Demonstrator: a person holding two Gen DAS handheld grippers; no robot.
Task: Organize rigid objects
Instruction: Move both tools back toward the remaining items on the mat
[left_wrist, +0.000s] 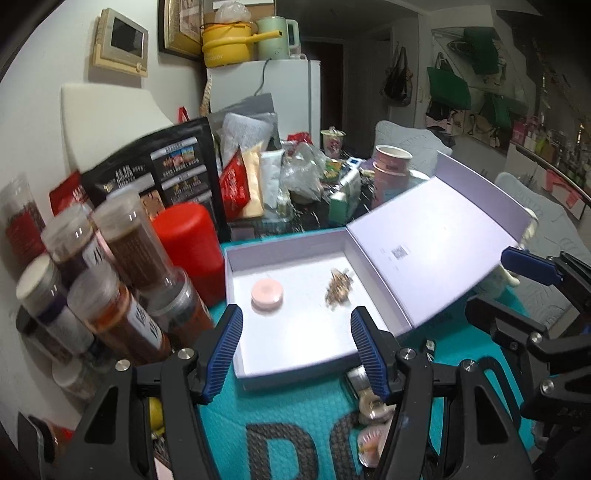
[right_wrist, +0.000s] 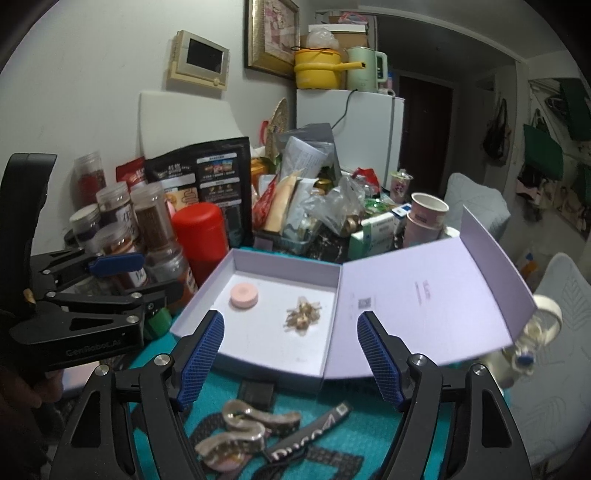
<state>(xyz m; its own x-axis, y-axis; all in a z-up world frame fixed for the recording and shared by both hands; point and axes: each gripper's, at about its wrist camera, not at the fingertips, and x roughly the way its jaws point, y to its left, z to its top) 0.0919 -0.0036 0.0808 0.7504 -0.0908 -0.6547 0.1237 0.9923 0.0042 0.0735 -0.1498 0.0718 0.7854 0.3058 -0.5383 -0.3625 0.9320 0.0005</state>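
On the teal mat (right_wrist: 373, 421) nearest to the cameras, large dark letters are showing, but only "P" and part of a next letter can be read. A dark strap (right_wrist: 310, 435) with pale writing is lying there too, too blurred to read, beside some shiny hair clips (right_wrist: 255, 424).

The left gripper (left_wrist: 295, 347) is hanging with its blue pads spread apart, and nothing is sitting between them. Its body is carrying the words "GenRobot.AI" in the right wrist view. The right gripper (right_wrist: 290, 356) is also standing wide with nothing in it.

Just beyond both, the open lavender box (right_wrist: 221, 354) is lying on the mat. A pink round case (right_wrist: 243, 294) and a small golden brooch (right_wrist: 302, 313) are resting apart on its floor. Its lid (right_wrist: 424, 295) is leaning open to the right, with a small code printed inside.

Further back, spice jars (left_wrist: 110, 280), a red canister (left_wrist: 188, 243) and a black pouch (right_wrist: 210, 177) with unreadable writing are standing.
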